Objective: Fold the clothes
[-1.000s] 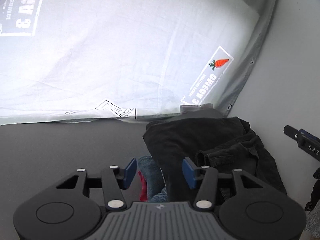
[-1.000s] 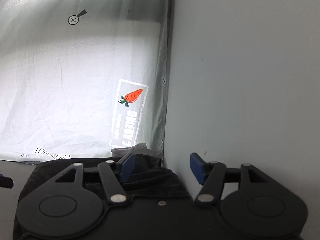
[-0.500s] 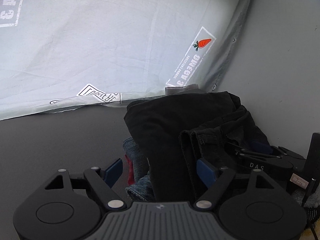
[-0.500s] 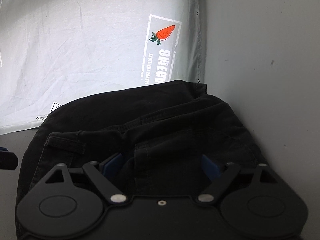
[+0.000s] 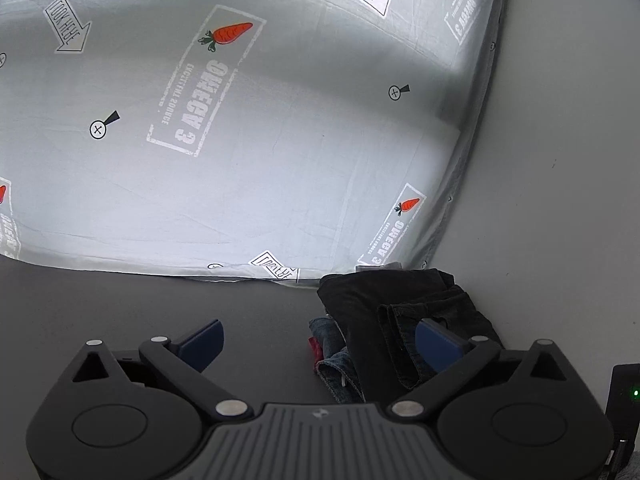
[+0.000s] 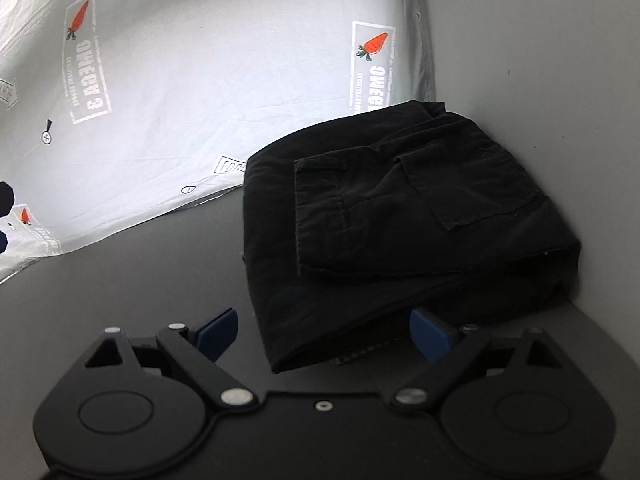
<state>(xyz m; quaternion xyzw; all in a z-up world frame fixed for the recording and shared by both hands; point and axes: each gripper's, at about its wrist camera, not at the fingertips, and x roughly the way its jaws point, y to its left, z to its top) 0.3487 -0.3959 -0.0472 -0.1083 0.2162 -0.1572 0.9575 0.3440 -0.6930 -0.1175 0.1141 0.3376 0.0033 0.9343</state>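
Black folded trousers (image 6: 400, 216) lie dead ahead of the right gripper (image 6: 324, 330), nearer than the left gripper (image 5: 318, 340); both just sprung wide, empty.

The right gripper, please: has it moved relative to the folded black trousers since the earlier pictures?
Yes. The right gripper has drawn back from the folded black trousers, which now lie ahead of it; its jaws have just been opening, gripping nothing.

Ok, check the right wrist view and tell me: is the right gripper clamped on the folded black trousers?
No, the right gripper stands wide open, its blue pads clear of the folded black trousers lying ahead.
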